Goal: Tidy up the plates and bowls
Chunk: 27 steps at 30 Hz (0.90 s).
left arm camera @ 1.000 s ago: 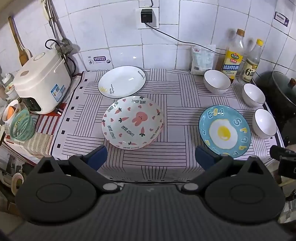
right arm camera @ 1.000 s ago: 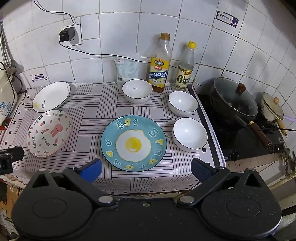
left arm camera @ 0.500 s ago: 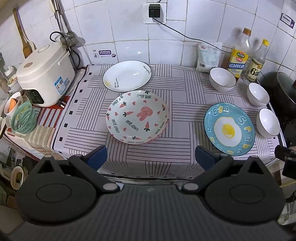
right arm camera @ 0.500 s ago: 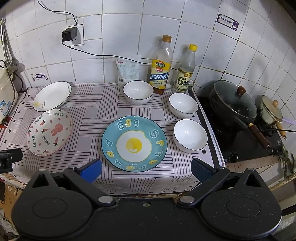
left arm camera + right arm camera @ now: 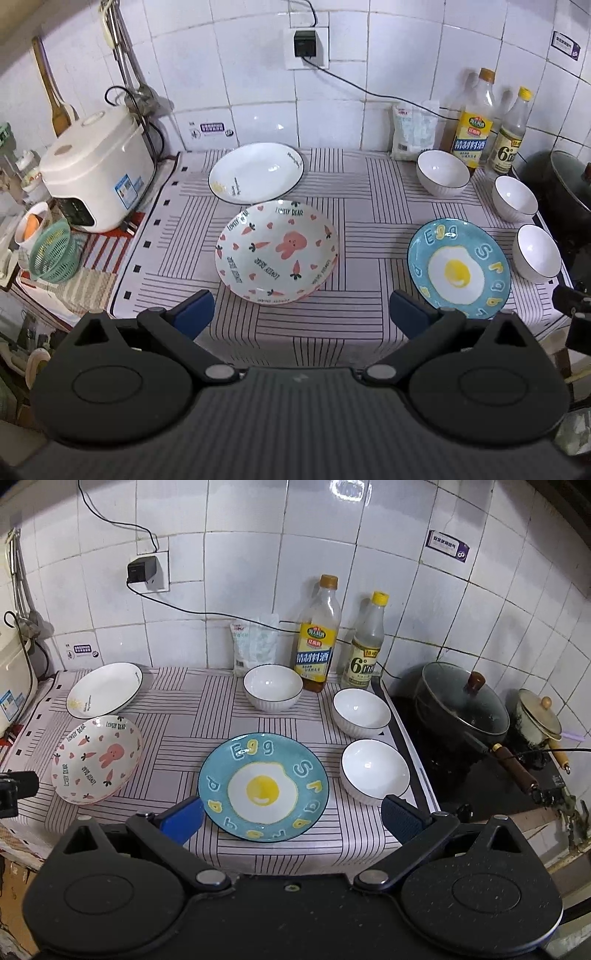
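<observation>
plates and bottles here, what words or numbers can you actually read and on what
"Egg": blue plate, above the painted fried egg; other raised letters ring its rim.
"LOVELY BEAR": rabbit plate, repeated around the rim.
"6": label of the smaller bottle; the rest is too small.
Larger bottle: Chinese characters, too blurred to quote.
White plate, wall stickers, rice cooker label: unreadable.

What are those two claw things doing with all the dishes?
Nothing is picked up yet. The left gripper hangs open in front of the bunny plate, and the right gripper hangs open by the blue egg plate. The white plate and three white bowls sit apart on the striped cloth.
</observation>
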Tool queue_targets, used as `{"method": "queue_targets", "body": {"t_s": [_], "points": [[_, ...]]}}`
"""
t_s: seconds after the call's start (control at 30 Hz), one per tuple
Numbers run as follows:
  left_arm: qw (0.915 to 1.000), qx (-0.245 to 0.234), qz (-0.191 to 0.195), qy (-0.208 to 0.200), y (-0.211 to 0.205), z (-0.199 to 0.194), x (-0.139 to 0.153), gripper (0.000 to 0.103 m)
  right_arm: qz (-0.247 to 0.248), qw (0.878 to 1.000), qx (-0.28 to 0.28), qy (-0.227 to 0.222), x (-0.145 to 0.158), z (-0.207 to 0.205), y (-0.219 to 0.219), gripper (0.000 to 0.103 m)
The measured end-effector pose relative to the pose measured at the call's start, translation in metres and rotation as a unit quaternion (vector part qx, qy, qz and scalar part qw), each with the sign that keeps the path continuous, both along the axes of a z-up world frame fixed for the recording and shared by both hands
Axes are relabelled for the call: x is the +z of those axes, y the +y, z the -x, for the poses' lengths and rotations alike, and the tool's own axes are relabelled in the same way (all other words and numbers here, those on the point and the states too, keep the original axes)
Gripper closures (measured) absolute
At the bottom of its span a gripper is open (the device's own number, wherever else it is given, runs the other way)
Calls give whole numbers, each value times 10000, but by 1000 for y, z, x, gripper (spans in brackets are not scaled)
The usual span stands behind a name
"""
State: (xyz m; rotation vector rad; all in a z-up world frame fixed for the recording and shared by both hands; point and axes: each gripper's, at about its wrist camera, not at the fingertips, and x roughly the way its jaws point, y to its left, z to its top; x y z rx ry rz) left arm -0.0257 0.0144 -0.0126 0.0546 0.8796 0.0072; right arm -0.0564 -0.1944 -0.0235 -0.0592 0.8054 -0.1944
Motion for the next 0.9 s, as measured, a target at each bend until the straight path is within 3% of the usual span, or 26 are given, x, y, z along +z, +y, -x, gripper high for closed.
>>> {"method": "queue_targets", "body": {"t_s": [0.4,0.9], "points": [[9997,-226,69,-114,-17,20,-11,0,85,9998,0,-205,-14,20,-11,0],[9997,-89,191,154,-24,24,-24,0,-27,9996,-97,-282,-22,21,-14,0]]}}
